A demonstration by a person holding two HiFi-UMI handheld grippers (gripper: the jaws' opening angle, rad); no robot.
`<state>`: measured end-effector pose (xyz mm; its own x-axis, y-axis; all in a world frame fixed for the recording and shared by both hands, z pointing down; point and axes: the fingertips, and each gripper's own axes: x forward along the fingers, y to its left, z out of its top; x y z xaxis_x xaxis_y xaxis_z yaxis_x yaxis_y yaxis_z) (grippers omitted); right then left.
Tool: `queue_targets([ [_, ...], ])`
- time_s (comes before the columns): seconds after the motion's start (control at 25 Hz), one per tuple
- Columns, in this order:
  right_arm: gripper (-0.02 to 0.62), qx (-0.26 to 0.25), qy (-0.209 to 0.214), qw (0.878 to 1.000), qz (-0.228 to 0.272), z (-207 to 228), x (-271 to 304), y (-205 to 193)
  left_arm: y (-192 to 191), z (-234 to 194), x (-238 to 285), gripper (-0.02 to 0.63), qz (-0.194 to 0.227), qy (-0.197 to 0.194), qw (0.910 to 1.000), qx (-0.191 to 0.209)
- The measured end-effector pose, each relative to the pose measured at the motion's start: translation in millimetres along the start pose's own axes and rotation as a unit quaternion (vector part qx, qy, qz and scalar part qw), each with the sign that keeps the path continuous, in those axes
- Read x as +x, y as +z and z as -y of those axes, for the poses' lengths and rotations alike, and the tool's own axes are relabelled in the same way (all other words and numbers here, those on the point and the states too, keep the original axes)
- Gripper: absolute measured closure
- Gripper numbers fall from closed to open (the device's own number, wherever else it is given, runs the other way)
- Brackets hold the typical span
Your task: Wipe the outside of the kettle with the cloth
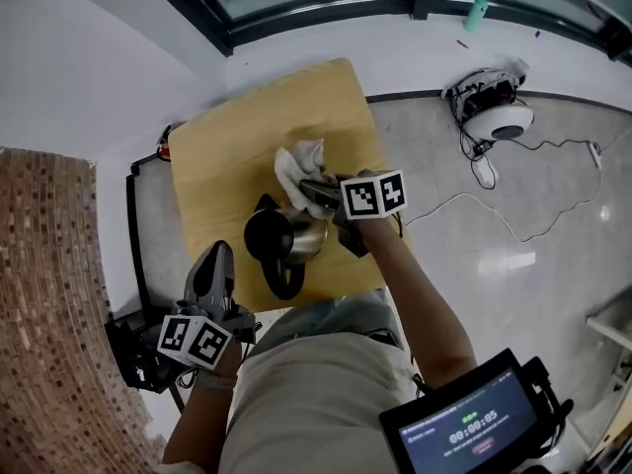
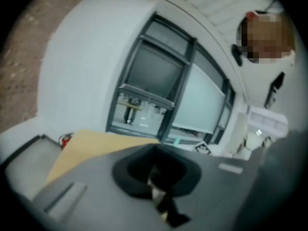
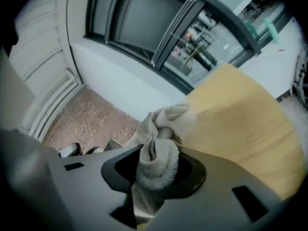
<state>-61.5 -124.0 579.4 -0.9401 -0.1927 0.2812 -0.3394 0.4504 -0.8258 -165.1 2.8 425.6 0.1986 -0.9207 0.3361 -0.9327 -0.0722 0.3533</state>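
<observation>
right gripper clamped on the white cloth just beside the steel kettle on the wooden table — left gripper, jaws together, empty, near the table's edge.

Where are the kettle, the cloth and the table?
kettle (image 1: 308,237): head view, steel body.
cloth (image 3: 156,162): right gripper view, bunched middle fold.
wooden table (image 1: 247,126): head view, bare top near the far corner.

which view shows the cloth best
The right gripper view: the cloth fills the middle, bunched in the right claw. The head view shows it small, a white wad beside the kettle. The left gripper view shows none of it.
</observation>
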Motion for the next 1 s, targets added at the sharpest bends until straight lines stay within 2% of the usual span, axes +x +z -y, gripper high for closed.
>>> queue_targets([
  [0.04, 0.474, 0.005, 0.006, 1.000, -0.026, -0.8, 0.3, -10.6, -12.8, -20.1, -1.3, 0.617, -0.001, 0.018, 0.9985, -0.053],
  [0.12, 0.474, 0.041, 0.017, 0.999, -0.030, -2.6, -10.6, -29.8, -30.8, -45.8, 13.1, 0.617, 0.001, 0.008, 0.9889, -0.149],
  [0.16, 0.474, 0.060, 0.020, 0.998, -0.025, -3.9, -18.2, -40.4, -34.2, -50.1, 24.5, 0.617, 0.004, -0.007, 0.9848, -0.174],
  [0.2, 0.474, 0.074, 0.016, 0.997, -0.020, -5.9, -26.0, -52.6, -35.3, -51.4, 35.4, 0.617, 0.002, -0.017, 0.9836, -0.180],
  [0.36, 0.474, 0.115, -0.014, 0.993, 0.006, -27.2, -57.8, -105.0, -35.7, -49.4, 62.3, 0.617, -0.042, -0.031, 0.9876, -0.149],
  [0.44, 0.474, 0.155, 0.002, 0.988, 0.022, -46.1, -65.7, -125.7, -33.0, -44.3, 74.5, 0.618, -0.057, -0.057, 0.9887, -0.126],
  [0.52, 0.474, 0.165, 0.024, 0.986, 0.006, -70.9, -59.7, -148.4, -31.1, -32.7, 90.8, 0.617, -0.085, -0.101, 0.9872, -0.090],
  [0.6, 0.474, 0.147, 0.045, 0.987, -0.035, -96.0, -43.1, -169.9, -32.4, -14.8, 108.8, 0.617, -0.128, -0.156, 0.9781, -0.052],
  [0.76, 0.474, 0.101, 0.077, 0.987, -0.101, -132.1, 7.0, -182.0, -39.1, 20.3, 130.3, 0.618, -0.210, -0.240, 0.9467, 0.043],
  [0.8, 0.474, 0.084, 0.085, 0.986, -0.117, -140.1, 16.2, -181.7, -32.5, 25.5, 130.6, 0.617, -0.211, -0.248, 0.9430, 0.069],
  [0.84, 0.474, 0.060, 0.100, 0.985, -0.131, -150.7, 18.2, -180.6, -18.6, 29.4, 128.0, 0.617, -0.197, -0.247, 0.9449, 0.085],
  [0.88, 0.474, 0.033, 0.121, 0.983, -0.135, -162.3, 10.8, -177.3, 0.6, 33.6, 121.8, 0.617, -0.173, -0.243, 0.9505, 0.088],
  [0.92, 0.474, 0.012, 0.142, 0.982, -0.124, -171.5, -6.0, -170.3, 19.4, 39.8, 112.8, 0.617, -0.148, -0.238, 0.9566, 0.082],
  [0.96, 0.474, 0.005, 0.156, 0.983, -0.092, -173.7, -29.5, -158.5, 30.9, 48.4, 102.9, 0.617, -0.130, -0.235, 0.9602, 0.077],
  [1.0, 0.474, 0.017, 0.154, 0.987, -0.038, -165.9, -55.8, -141.2, 31.5, 58.6, 94.1, 0.617, -0.125, -0.234, 0.9607, 0.079],
])
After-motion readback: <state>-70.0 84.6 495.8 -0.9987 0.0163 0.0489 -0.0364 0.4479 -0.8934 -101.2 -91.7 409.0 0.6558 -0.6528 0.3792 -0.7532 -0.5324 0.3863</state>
